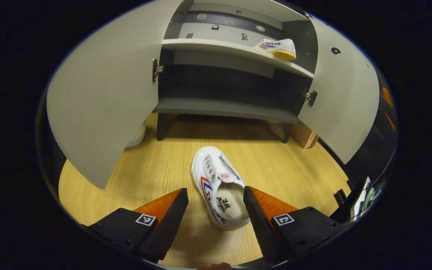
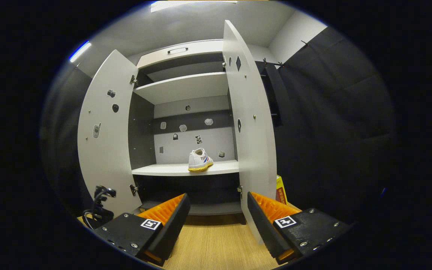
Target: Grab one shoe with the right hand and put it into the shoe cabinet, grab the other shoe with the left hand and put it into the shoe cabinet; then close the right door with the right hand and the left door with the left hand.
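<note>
A white shoe (image 1: 219, 187) with red and blue stripes lies on the wooden floor (image 1: 156, 168) in front of the cabinet. My left gripper (image 1: 216, 197) hangs open just above it, a finger on either side of its heel end, not touching. A second white shoe (image 1: 278, 48) with a yellow sole rests on the cabinet's middle shelf (image 1: 219, 47), the same shoe (image 2: 200, 160) standing toe-out in the right gripper view. My right gripper (image 2: 218, 202) is open and holds nothing, back from the cabinet. The left door (image 1: 103, 101) and the right door (image 1: 341, 97) both stand wide open.
A brown cardboard box (image 1: 305, 135) sits on the floor by the cabinet's right leg. A pale rounded object (image 1: 137, 137) peeks from behind the left door. Camera gear with cables (image 2: 99, 204) stands at the lower left of the right gripper view. Dark cloth wall (image 2: 332, 131) lies right of the cabinet.
</note>
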A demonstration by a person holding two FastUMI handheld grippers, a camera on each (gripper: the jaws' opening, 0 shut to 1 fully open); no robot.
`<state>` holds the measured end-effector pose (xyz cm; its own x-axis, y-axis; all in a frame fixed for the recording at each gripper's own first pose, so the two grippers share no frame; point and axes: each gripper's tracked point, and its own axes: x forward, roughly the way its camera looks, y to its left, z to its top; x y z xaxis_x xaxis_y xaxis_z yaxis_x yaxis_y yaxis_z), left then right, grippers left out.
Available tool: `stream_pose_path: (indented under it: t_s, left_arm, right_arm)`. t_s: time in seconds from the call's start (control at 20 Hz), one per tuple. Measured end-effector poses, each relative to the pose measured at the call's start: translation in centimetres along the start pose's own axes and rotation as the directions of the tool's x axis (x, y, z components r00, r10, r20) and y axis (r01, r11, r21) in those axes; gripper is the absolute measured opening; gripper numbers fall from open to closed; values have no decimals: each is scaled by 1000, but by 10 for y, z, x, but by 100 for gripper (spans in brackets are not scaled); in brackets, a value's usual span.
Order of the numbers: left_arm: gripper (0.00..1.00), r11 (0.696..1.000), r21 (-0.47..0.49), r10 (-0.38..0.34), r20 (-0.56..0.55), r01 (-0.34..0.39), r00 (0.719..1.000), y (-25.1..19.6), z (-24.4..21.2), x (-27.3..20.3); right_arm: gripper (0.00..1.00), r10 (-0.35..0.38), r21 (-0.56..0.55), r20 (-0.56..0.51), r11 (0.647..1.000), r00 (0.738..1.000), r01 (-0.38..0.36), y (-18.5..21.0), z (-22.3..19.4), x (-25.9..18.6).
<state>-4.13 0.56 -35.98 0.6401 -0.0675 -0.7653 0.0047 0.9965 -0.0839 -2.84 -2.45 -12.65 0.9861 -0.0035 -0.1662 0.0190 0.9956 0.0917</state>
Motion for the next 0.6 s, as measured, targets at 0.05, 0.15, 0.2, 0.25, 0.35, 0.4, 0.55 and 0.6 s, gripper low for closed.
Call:
stream_pose_path:
  t_s: [0.05,0.15,0.2,0.25,0.35,0.4,0.55,0.6]
  left_arm:
    - [97,1000,-19,19,-19,-20,1000,6,-10,9]
    - [97,998,-46,44,-52,-47,998,13,-19,24]
    - [98,997,-49,49,-56,-52,997,15,-19,31]
    - [100,998,-46,51,-47,-53,998,16,-21,36]
    - [98,997,-26,69,-16,-69,997,22,-12,57]
    - [97,996,-10,83,0,-83,997,26,-10,66]
    - [97,996,8,91,67,-92,994,32,7,87]
    - [97,997,14,79,85,-81,993,32,11,91]
  right_arm:
    - [94,5,-10,3,1000,1000,-5,0,1,-1]
    - [94,11,-20,3,1000,1000,-11,0,2,-2]
    - [94,15,-17,-3,1000,1000,-15,-1,1,-3]
    - [94,14,-13,-7,1000,1000,-14,-2,0,-4]
    - [94,6,-8,-3,1000,1000,-6,-6,2,-8]
    - [94,1,-6,1,1000,1000,-1,-8,3,-11]
    - [94,-26,-20,13,999,1000,26,-17,6,-16]
    - [94,-34,-28,18,999,999,35,-20,8,-18]
